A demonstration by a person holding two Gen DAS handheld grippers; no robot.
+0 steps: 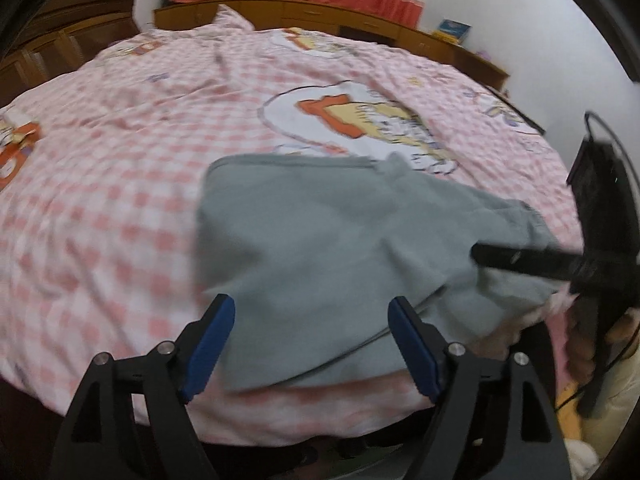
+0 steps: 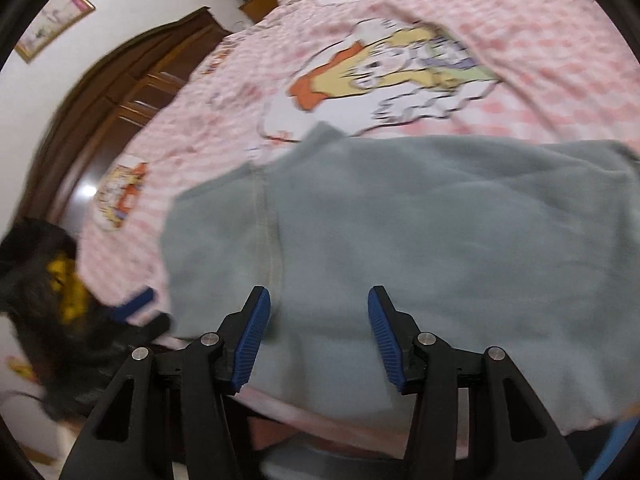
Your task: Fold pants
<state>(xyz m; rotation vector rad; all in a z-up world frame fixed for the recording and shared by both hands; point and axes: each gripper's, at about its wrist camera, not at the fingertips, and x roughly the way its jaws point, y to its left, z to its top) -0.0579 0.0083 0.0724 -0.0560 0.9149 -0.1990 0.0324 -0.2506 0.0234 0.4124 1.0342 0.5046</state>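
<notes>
Grey-green pants (image 1: 320,256) lie folded into a broad wad near the front edge of the bed, also seen in the right wrist view as pants (image 2: 420,240) with a pale seam running down the left part. My left gripper (image 1: 312,312) is open just above the pants' near edge, nothing between its blue pads. My right gripper (image 2: 318,300) is open too, hovering over the cloth's near side. From the left wrist view the right gripper's black fingers (image 1: 520,258) reach over the pants' right end.
The bed carries a pink-and-white checked cover (image 1: 120,152) with cartoon prints. A dark wooden headboard (image 2: 120,92) is at the left, a wooden ledge (image 1: 360,20) and red curtains lie behind. The bed's front edge (image 1: 320,412) is right below my grippers.
</notes>
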